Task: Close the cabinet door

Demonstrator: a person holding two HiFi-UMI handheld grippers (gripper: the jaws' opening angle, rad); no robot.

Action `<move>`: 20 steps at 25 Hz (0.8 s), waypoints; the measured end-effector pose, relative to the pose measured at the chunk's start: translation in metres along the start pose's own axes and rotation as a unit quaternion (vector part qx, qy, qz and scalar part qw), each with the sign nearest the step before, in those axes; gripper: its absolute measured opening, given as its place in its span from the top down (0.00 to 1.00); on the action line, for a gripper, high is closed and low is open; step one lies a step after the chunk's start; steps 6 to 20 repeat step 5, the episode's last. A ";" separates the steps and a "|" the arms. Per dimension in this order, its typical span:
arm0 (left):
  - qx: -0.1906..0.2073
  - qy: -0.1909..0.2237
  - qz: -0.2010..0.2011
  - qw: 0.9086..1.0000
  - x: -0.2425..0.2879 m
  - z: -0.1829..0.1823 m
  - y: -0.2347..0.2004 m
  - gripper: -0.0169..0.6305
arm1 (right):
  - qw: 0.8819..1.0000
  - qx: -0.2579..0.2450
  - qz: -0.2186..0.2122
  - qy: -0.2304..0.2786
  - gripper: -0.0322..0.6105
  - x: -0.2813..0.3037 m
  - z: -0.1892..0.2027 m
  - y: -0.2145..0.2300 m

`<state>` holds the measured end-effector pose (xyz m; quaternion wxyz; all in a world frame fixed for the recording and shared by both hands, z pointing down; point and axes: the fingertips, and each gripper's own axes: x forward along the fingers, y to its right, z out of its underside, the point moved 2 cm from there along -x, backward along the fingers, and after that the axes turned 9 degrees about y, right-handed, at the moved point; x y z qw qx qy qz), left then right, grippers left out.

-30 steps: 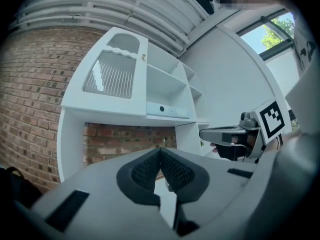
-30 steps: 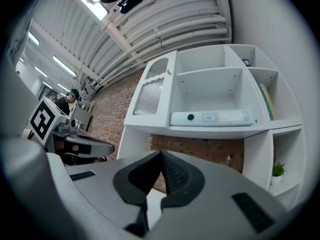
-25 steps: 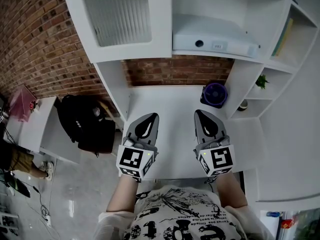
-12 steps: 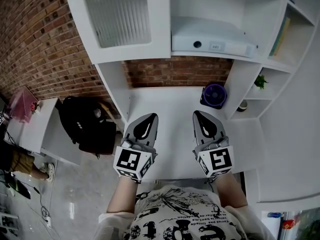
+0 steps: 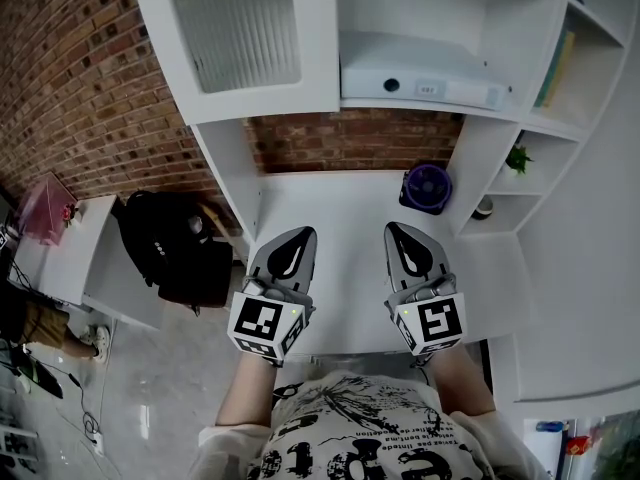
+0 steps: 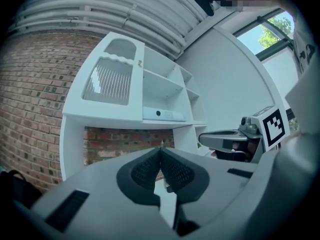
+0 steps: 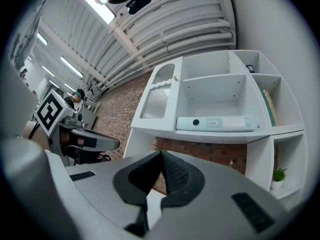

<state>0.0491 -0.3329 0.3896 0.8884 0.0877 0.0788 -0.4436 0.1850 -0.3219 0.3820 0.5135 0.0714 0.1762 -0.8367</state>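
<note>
My left gripper [image 6: 160, 153] has its jaws pressed together with nothing between them. My right gripper [image 7: 161, 156] is the same, closed and empty. Both hover side by side over the near part of the white desk [image 5: 340, 208], pointing toward the far brick wall [image 5: 350, 140]. Above the desk, the cabinet door [image 5: 240, 38], with its ribbed pane, stands open at the left of its compartment, where a white binder [image 5: 420, 73] lies flat. A round purple object [image 5: 427, 188] sits at the desk's far right.
</note>
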 end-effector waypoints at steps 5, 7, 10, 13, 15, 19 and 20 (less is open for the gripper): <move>-0.005 0.005 0.005 1.000 -0.001 -0.001 0.005 0.95 | 1.000 0.010 0.011 -0.002 0.93 -0.007 0.002 -0.002; -0.005 0.005 0.005 1.000 -0.001 -0.001 0.005 0.95 | 1.000 0.010 0.011 -0.002 0.93 -0.007 0.002 -0.002; -0.005 0.005 0.005 1.000 -0.001 -0.001 0.005 0.95 | 1.000 0.010 0.011 -0.002 0.93 -0.007 0.002 -0.002; -0.005 0.005 0.005 1.000 -0.001 -0.001 0.005 0.95 | 1.000 0.010 0.011 -0.002 0.93 -0.007 0.002 -0.002; -0.005 0.005 0.005 1.000 -0.001 -0.001 0.005 0.95 | 1.000 0.010 0.011 -0.002 0.93 -0.007 0.002 -0.002; -0.005 0.005 0.005 1.000 -0.001 -0.001 0.005 0.95 | 1.000 0.010 0.011 -0.002 0.93 -0.007 0.002 -0.002; -0.005 0.005 0.005 1.000 -0.001 -0.001 0.005 0.95 | 1.000 0.010 0.011 -0.002 0.93 -0.007 0.002 -0.002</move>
